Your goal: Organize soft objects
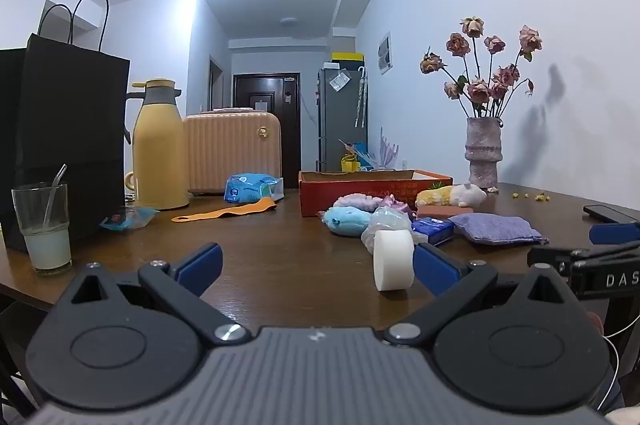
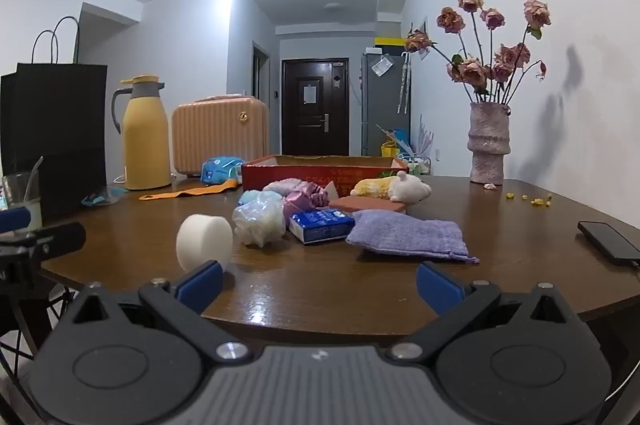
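Note:
A white round sponge (image 1: pixel 393 260) stands on edge on the brown table, just inside my open left gripper's (image 1: pixel 316 263) right finger; it also shows in the right wrist view (image 2: pixel 205 242). Behind it lie a clear bag of soft stuff (image 2: pixel 260 223), a blue tissue pack (image 2: pixel 322 225), a purple cloth pouch (image 2: pixel 408 235), a blue plush (image 1: pixel 346 220), pink plush pieces (image 2: pixel 308 199) and a yellow-white plush (image 2: pixel 394 188). A red cardboard box (image 2: pixel 320 171) stands open behind them. My right gripper (image 2: pixel 320 283) is open and empty at the table's front edge.
A glass of milky drink (image 1: pixel 44 229), black paper bag (image 1: pixel 64 129), yellow thermos (image 1: pixel 159 145) and peach suitcase (image 1: pixel 234 153) stand at the left. An orange strap (image 1: pixel 228 211) lies mid-table. A vase of dried roses (image 2: pixel 489 141) and a phone (image 2: pixel 610 243) are at the right.

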`<state>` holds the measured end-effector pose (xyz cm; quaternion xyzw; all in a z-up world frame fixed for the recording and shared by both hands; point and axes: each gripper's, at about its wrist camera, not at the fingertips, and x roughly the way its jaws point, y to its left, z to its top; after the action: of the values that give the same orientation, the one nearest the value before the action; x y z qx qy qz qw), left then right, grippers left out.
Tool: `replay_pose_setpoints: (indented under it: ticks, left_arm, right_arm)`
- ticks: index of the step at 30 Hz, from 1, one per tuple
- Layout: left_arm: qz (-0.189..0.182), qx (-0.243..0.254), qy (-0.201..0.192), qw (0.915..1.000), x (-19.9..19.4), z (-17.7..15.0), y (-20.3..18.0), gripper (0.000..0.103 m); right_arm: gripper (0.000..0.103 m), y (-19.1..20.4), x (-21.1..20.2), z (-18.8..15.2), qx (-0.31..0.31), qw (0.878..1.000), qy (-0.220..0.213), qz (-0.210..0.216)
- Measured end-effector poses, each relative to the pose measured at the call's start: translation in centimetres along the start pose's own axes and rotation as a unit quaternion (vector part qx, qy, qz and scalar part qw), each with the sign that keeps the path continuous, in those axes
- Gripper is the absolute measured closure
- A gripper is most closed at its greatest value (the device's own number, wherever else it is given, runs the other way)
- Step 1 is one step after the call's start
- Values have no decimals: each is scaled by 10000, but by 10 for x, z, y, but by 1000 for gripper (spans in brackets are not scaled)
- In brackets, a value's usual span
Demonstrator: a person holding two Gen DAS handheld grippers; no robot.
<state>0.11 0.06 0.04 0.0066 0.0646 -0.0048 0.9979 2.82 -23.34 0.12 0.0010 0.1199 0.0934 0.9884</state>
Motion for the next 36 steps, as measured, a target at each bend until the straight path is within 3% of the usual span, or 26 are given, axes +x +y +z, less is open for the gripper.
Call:
replay_pose_setpoints:
  ticks: [2, 11, 36]
  left_arm:
    - [-8, -184, 30, 9998, 3, -2, 9, 0]
    - [44, 42, -64, 10000, -4, 3, 0, 0]
    - [26, 33, -43, 10000, 0, -1, 1, 0]
  right_arm:
    - [0, -2, 0, 1, 22, 10000, -15, -1]
    - [0, -3, 3, -1, 112, 9999, 25, -21]
    - [0, -5, 1, -2, 127, 9999, -6, -13]
